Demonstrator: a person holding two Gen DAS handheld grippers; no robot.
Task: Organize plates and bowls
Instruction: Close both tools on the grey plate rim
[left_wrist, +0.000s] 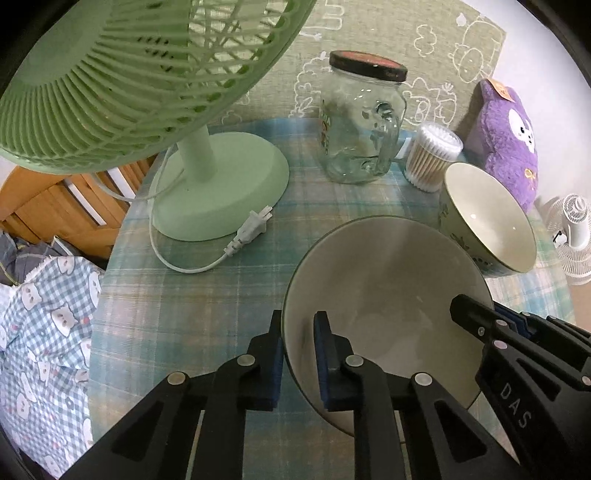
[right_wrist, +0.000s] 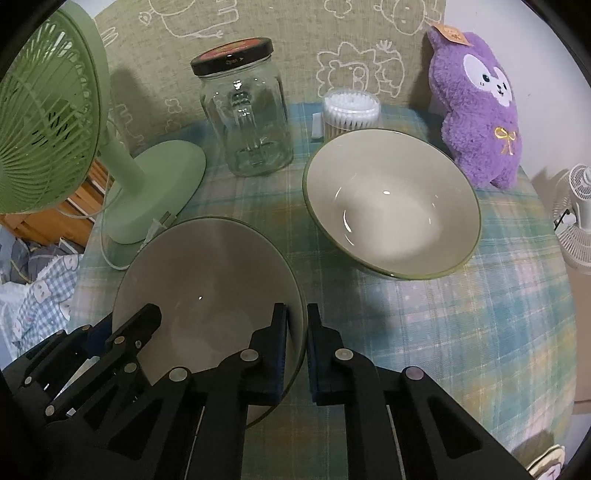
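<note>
Both my left gripper and right gripper pinch the near bowl; far bowl ahead waits, unstacked.

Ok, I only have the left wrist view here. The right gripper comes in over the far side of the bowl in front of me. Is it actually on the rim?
Observer: Yes. In the right wrist view the right gripper has the near bowl by its rim, pinched with one finger inside and one outside.
Operator: And the other bowl looks tipped over from here.
Observer: It isn't. The far bowl sits upright on the table, and it is empty.
</note>
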